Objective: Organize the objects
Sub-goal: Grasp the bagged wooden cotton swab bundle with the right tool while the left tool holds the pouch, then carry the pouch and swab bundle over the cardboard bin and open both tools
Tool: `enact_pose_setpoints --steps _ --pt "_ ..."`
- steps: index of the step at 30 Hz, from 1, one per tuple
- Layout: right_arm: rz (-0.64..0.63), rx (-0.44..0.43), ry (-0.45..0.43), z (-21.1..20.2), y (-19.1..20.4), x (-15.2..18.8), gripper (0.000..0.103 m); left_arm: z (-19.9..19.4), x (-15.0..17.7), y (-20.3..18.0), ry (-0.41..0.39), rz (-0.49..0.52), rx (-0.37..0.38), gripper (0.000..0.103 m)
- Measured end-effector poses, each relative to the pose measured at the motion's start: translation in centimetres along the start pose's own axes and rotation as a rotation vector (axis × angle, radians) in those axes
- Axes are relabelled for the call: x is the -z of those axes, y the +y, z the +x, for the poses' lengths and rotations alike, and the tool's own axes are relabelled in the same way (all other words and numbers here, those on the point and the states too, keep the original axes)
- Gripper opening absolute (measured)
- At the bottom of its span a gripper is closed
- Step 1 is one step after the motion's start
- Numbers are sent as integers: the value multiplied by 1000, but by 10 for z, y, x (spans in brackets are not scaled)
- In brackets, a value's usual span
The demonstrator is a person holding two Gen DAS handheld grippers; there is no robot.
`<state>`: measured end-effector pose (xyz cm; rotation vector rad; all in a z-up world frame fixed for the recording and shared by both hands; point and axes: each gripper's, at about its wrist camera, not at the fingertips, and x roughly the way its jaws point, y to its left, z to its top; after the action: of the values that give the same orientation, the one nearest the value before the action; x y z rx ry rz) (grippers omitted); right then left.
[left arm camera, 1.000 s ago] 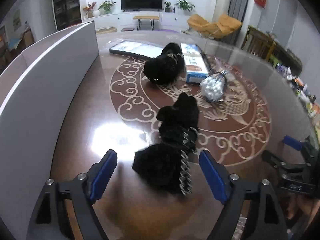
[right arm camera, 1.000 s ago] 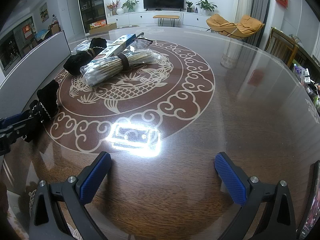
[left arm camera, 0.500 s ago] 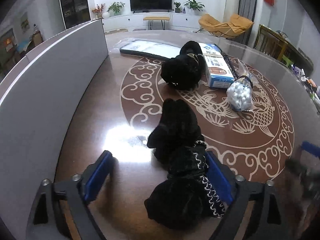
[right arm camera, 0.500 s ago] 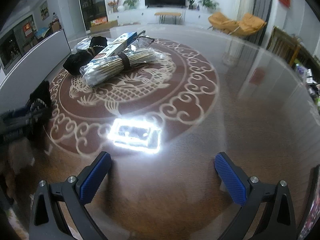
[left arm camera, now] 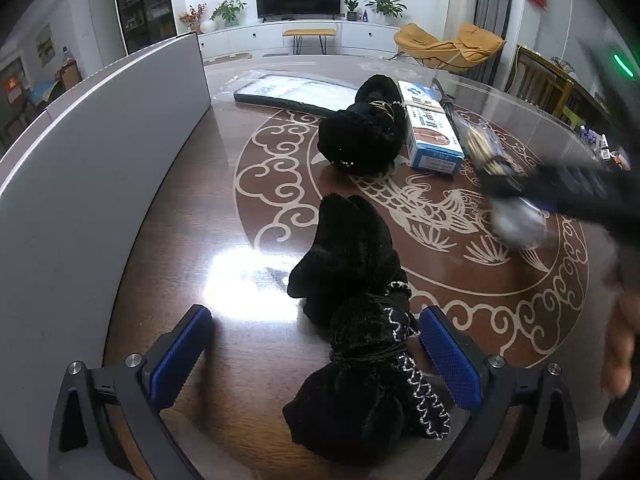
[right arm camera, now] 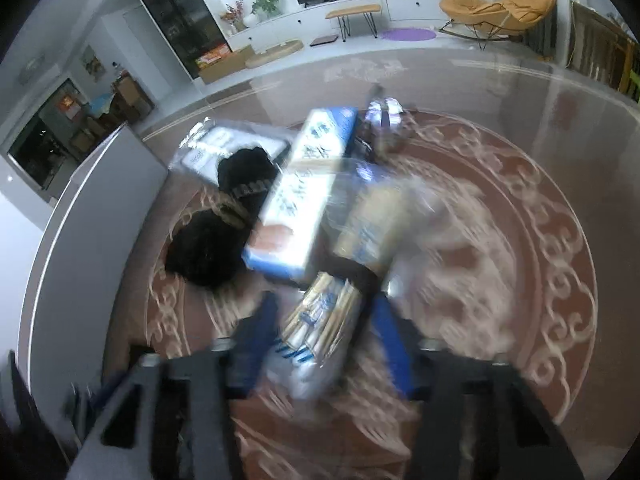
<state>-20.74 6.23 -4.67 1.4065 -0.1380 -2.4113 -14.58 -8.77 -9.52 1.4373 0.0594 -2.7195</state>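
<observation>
A black furry item with silver trim (left arm camera: 360,340) lies on the patterned table between the wide-set fingers of my left gripper (left arm camera: 312,356). The jaws are still opening and neither pad presses on it. A second black furry item (left arm camera: 360,140) lies farther back beside a blue and white box (left arm camera: 430,132). In the blurred right wrist view, my right gripper (right arm camera: 326,324) is closing on a plastic-wrapped bundle of sticks (right arm camera: 320,312). Its blue pads sit against the bundle's sides, just below its black band. From the left wrist view this gripper is a dark blur (left arm camera: 560,192).
A grey partition wall (left arm camera: 100,160) runs along the table's left edge. A flat black-framed package (left arm camera: 288,94) lies at the back, partly under the far furry item (right arm camera: 216,240) and the box (right arm camera: 304,200). A hand (left arm camera: 620,352) shows at the right edge.
My right gripper swept left across the table to the stick bundle and narrowed around it. The left gripper's fingers spread wider around the near furry item, which lies closer to the camera.
</observation>
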Motion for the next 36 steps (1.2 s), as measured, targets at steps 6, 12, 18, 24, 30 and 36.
enact_pose_setpoints --steps 6,12,18,24,30,36 --pt "-119 43 8 -49 -29 64 35 0 0 0 2 7 8 103" --pt "-199 37 84 -83 -45 99 65 0 -3 2 78 130 82 103" --pt "-246 52 172 -70 -31 73 71 -7 -16 8 105 63 117 103" --pt "-264 95 231 -66 -29 83 29 -11 -7 -1 27 95 89 33" --pt "-208 -8 155 -112 -13 82 29 -75 10 22 -87 -41 240 32" --pt "-271 -195 58 -147 83 52 29 -166 8 82 -212 -118 281 32"
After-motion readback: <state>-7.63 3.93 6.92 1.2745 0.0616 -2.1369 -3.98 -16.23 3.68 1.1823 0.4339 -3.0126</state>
